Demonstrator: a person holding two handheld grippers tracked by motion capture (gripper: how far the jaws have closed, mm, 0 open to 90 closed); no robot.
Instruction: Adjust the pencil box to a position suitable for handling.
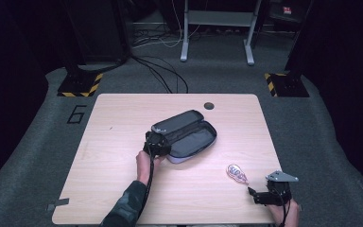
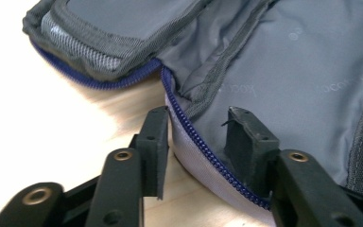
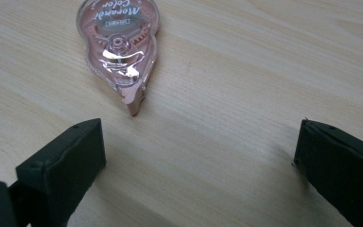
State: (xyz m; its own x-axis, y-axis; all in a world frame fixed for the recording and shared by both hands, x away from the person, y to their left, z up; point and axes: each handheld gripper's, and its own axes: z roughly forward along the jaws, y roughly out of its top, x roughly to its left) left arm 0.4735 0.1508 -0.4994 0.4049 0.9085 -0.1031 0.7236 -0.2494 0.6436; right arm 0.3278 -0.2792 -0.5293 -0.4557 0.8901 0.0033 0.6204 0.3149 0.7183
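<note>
Left gripper (image 2: 196,142) first: its two jaws straddle the near rim of the case (image 1: 189,137), one pad outside against the pale wall, the other inside on the grey lining, with the blue zip (image 2: 203,146) running between them. Whether the pads actually press the rim, I cannot tell; the outer one looks to touch, the inner one stands just beside the cloth.

From above, that gripper (image 1: 157,143) sits at the case's seven o'clock corner, with the left hand (image 1: 144,163) behind it and a dark green sleeve (image 1: 127,205) coming up from the table's six o'clock edge.

One case, then, unzipped and lying flat in two halves near the middle of the table (image 1: 123,189), its long axis running from seven to one o'clock. The lid half lies on the eleven o'clock side, the deeper half on the five o'clock side.

Over to the right gripper (image 3: 198,165): two jaws spread wide, nothing between them but bare wood. One tape roller (image 3: 120,47), clear pink, lies ahead at its eleven o'clock, nose pointing back toward the jaws, apart from both pads.

In the high view this gripper (image 1: 255,195) rests near the table's five o'clock corner, with the roller (image 1: 236,172) at its eleven o'clock and at the case's five o'clock, well apart from the case.

One dark round hole (image 1: 209,105) sits near the table's far edge, at twelve o'clock.
</note>
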